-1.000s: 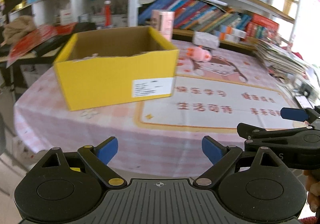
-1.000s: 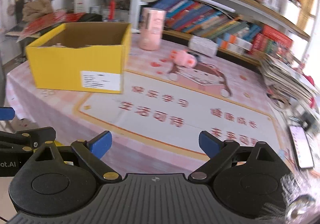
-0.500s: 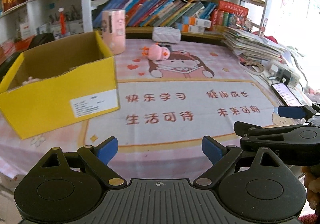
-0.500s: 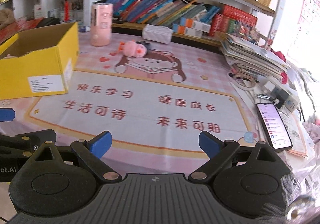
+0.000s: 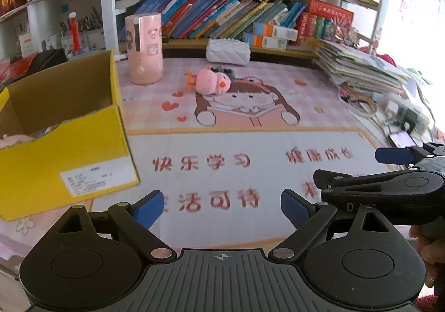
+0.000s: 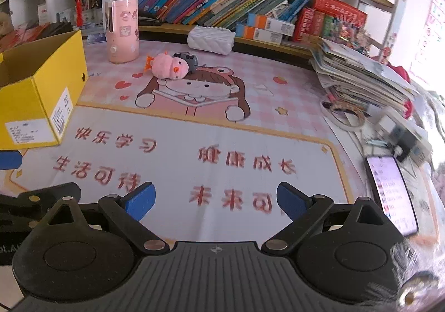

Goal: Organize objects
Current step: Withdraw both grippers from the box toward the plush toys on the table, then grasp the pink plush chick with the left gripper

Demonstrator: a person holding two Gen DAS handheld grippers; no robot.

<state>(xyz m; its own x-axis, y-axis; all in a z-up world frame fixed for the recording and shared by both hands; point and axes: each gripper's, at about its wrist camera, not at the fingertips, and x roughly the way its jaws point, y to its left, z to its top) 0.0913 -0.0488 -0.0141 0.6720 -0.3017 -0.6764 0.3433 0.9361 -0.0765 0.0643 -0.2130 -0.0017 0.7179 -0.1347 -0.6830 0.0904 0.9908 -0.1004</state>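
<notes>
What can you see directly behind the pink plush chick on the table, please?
A small dark grey object lies right behind the pink plush chick, which hides most of it, so I cannot identify it.

My left wrist camera looks forward and down along my open left gripper (image 5: 221, 207) across the table's printed mat (image 5: 250, 173), yellow box (image 5: 64, 161) close at its left. My right wrist camera sits beside it, aimed alike past my right gripper (image 6: 215, 199). Both share the pink plush chick (image 5: 212, 83) and the bookshelf (image 5: 222, 14).
</notes>
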